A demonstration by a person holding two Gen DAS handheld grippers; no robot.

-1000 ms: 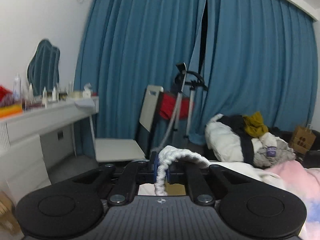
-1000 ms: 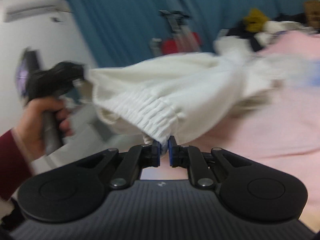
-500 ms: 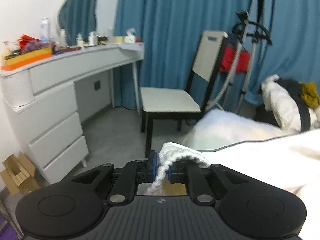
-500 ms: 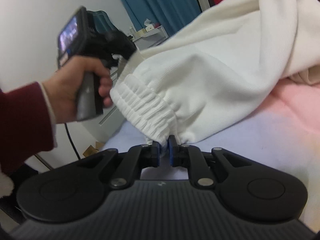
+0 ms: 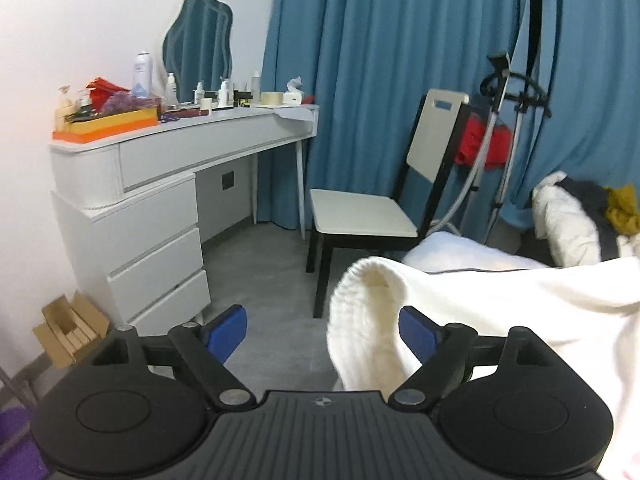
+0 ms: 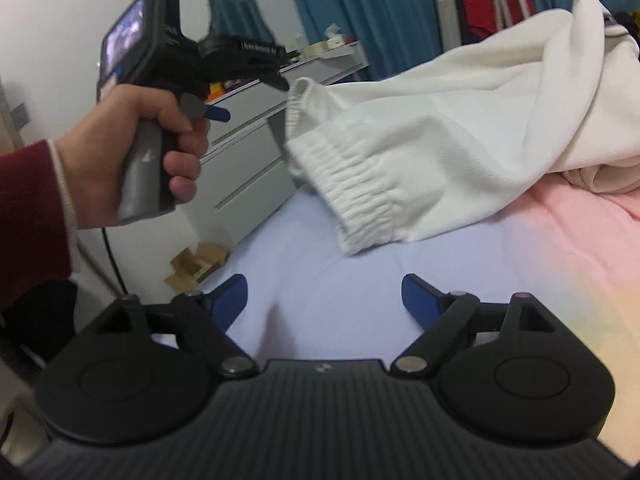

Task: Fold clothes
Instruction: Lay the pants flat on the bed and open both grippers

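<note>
Both tongs let go since 0.5 s ago: left tongs and right tongs now spread wide, nothing pinched. White garment lies on bed, ribbed cuff resting on sheet ahead of right tongs. Other ribbed edge sits loose btwn left fingers, unclamped. Left hand grips handle.

Both the left gripper and right gripper now stand spread, releasing the white ribbed-cuff knit garment, which drops onto the bed.
</note>
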